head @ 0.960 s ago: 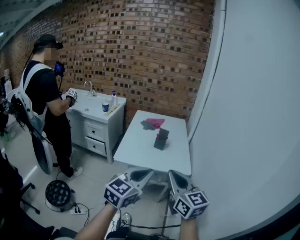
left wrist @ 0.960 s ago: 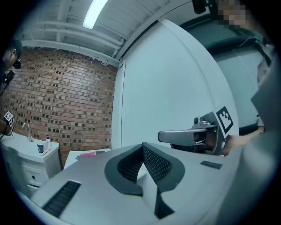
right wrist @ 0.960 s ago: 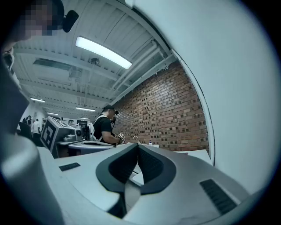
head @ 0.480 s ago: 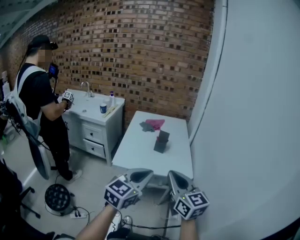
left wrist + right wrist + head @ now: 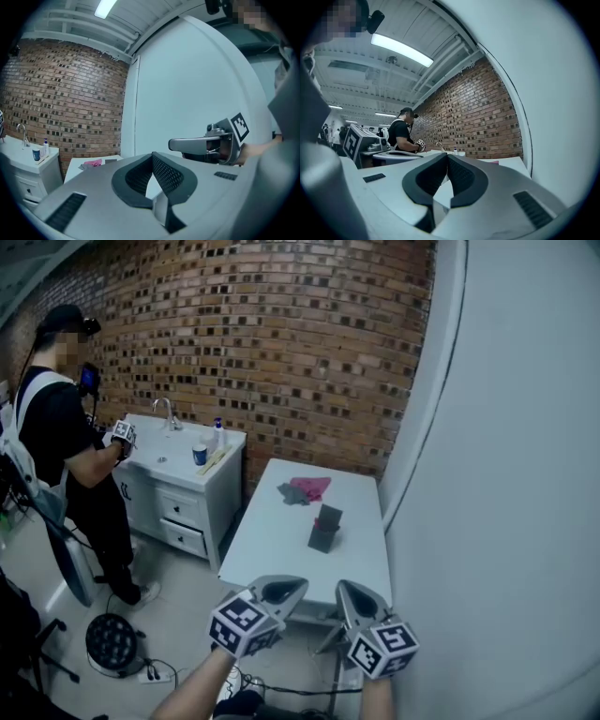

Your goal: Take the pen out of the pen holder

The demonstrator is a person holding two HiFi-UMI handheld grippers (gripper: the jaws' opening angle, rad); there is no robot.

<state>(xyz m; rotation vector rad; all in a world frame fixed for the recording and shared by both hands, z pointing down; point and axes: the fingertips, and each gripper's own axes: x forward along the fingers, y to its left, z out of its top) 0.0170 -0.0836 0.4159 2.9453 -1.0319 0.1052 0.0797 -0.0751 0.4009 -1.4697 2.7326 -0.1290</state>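
Observation:
A dark pen holder (image 5: 325, 526) stands upright near the middle of the white table (image 5: 281, 549). It is too small in the head view to make out a pen in it. My left gripper (image 5: 281, 589) and right gripper (image 5: 354, 599) hover side by side, level, in front of the table's near edge and well short of the holder. Both are shut with nothing between the jaws. The left gripper view shows the left gripper (image 5: 152, 157) with pads pressed together and the right gripper's body (image 5: 211, 145) beside it. The right gripper (image 5: 447, 157) also has its pads together in its own view.
A pink cloth (image 5: 311, 487) and a grey cloth (image 5: 292, 493) lie at the table's far end. A white wall (image 5: 506, 474) runs along the right. A person (image 5: 66, 446) stands at a white sink cabinet (image 5: 187, 484) on the left. A round black object (image 5: 114, 643) and cables lie on the floor.
The head view has swung slightly, so the person and sink cabinet sit further left in the picture. Both grippers keep their place and stay shut.

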